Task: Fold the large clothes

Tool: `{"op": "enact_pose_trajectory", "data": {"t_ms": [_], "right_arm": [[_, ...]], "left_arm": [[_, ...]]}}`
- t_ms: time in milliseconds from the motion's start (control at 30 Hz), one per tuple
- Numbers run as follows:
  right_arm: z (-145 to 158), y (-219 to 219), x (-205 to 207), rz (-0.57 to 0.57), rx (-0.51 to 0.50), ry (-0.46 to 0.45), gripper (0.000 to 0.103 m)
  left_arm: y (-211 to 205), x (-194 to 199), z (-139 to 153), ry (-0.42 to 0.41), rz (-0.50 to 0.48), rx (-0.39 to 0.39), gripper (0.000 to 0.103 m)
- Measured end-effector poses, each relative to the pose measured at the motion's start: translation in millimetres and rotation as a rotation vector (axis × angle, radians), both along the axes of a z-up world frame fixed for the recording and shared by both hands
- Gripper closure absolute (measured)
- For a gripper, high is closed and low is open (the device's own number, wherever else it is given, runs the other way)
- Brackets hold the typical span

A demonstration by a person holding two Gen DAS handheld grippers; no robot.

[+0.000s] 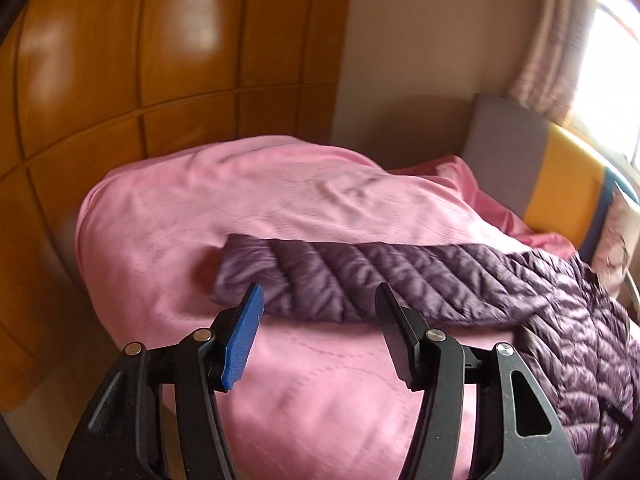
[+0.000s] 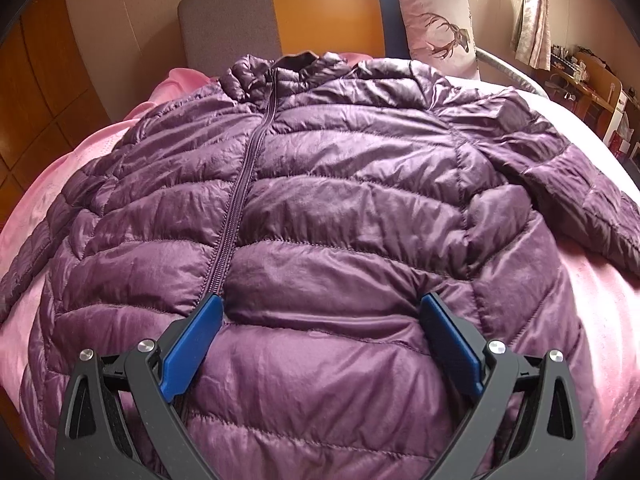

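Observation:
A purple quilted puffer jacket (image 2: 320,208) lies flat, zipped, front up on a pink bedspread (image 2: 600,320), collar toward the headboard. Its sleeves spread out to both sides. My right gripper (image 2: 320,304) is open and empty, low over the jacket's lower front, just right of the zipper (image 2: 248,168). In the left wrist view one sleeve (image 1: 320,276) stretches across the pink bedspread (image 1: 200,220), with the jacket body (image 1: 580,340) at the right. My left gripper (image 1: 320,292) is open and empty, just short of that sleeve near its cuff end.
A grey, orange and blue padded headboard (image 2: 320,8) stands behind the bed, with a deer-print pillow (image 2: 436,20) against it. Wooden wall panels (image 1: 120,60) run along the left. A window with curtains (image 1: 560,40) and a cluttered desk (image 2: 588,76) are at the right.

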State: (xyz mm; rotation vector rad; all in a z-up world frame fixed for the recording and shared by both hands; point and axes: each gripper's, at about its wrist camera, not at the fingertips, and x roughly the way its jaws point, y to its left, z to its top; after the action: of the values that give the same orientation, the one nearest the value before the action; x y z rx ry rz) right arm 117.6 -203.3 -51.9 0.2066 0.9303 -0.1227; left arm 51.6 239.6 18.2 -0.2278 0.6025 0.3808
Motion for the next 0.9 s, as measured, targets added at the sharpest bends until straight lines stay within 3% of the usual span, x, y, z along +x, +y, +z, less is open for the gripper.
{"op": "enact_pose_trajectory", "data": {"t_ms": [233, 300, 367, 733, 900], "right_arm": [[26.6, -31.5, -24.7, -0.018, 0.031, -0.053, 0.004], [29.3, -44.1, -31.6, -0.033, 0.040, -0.047, 0.004], [30.0, -55.6, -39.8, -0.046, 0.036, -0.038, 0.004], [0.1, -101.1, -83.0, -0.103, -0.035, 0.052, 0.006], [2.7, -132.3, -98.1, -0.135, 0.018, 0.029, 0.007]], "left_arm": [[-43.2, 3.1, 2.5, 0.005, -0.099, 0.050, 0.046], [-53.5, 4.3, 2.9, 0.006, -0.121, 0.055, 0.034], [-63.5, 3.4, 5.2, -0.007, -0.134, 0.068, 0.033], [-122.0, 17.4, 4.3, 0.017, -0.268, 0.105, 0.033], [-152.8, 22.9, 0.3, 0.038, -0.339, 0.132, 0.033]]}}
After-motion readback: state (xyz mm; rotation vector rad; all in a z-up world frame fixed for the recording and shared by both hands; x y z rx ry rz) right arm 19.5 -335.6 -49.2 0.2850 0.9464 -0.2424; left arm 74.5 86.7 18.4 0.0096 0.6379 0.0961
